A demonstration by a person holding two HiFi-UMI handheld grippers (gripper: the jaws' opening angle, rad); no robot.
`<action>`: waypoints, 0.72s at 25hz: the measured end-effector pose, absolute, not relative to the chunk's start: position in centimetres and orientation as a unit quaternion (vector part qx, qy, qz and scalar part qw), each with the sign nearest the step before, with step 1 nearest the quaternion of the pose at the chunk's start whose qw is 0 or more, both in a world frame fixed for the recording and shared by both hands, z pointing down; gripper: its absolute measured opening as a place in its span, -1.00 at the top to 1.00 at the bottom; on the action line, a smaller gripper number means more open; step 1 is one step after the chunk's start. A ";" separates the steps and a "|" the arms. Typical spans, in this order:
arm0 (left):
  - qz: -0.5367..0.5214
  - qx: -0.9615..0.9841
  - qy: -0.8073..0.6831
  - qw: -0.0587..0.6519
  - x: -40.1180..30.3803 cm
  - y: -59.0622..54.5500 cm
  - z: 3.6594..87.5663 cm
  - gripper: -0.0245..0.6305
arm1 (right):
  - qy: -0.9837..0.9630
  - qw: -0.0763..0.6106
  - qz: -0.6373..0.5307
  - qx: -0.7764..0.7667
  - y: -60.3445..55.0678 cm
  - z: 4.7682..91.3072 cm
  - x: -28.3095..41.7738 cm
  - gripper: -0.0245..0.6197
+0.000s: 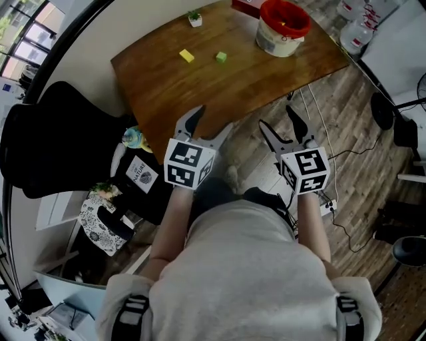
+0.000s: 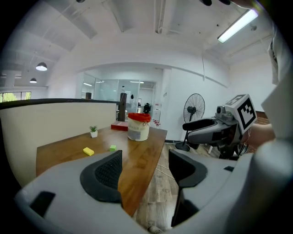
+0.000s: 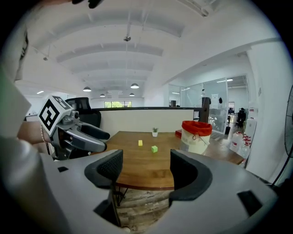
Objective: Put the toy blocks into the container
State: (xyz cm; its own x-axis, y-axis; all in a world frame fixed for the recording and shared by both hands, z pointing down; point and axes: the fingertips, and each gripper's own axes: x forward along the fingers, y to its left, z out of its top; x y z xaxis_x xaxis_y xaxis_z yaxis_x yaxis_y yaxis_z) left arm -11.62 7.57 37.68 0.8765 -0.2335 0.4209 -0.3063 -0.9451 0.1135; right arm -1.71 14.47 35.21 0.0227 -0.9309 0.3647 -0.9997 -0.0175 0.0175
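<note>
A yellow block (image 1: pixel 187 56) and a green block (image 1: pixel 221 57) lie on the far half of the wooden table (image 1: pixel 200 86). They show again as the yellow block (image 3: pixel 140 143) and green block (image 3: pixel 154 149) in the right gripper view. The container (image 1: pixel 282 28), a cream bucket with a red liner, stands at the table's far right corner. My left gripper (image 1: pixel 208 126) is open over the table's near edge. My right gripper (image 1: pixel 285 128) is open off the table, above the floor. Both hold nothing.
A small potted plant (image 1: pixel 194 18) and a red flat box (image 1: pixel 247 6) sit at the table's far edge. A black office chair (image 1: pixel 60 143) stands left of the table. Cables and a power strip (image 1: pixel 329 208) lie on the floor at right. Water bottles (image 1: pixel 358 30) stand beyond the container.
</note>
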 end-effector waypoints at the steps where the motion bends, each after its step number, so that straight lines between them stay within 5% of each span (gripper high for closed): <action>1: 0.205 0.965 -0.139 0.089 -11.6 7.0 37.7 -0.04 | -0.688 0.139 0.125 0.701 13.8 35.2 -1.8 -0.06; 18: 0.202 0.956 -0.178 0.118 -10.3 0.6 39.1 -0.04 | -0.726 0.157 0.132 0.656 5.0 36.7 -0.9 -0.06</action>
State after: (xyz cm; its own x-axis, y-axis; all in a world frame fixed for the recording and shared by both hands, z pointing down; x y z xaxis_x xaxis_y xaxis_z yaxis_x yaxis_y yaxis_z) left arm -10.34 0.63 39.11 0.8551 -0.2930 0.4277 -0.3879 -0.9090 0.1529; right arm -0.86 5.03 36.66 -0.0903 -0.9119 0.4004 -0.9944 0.1046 0.0141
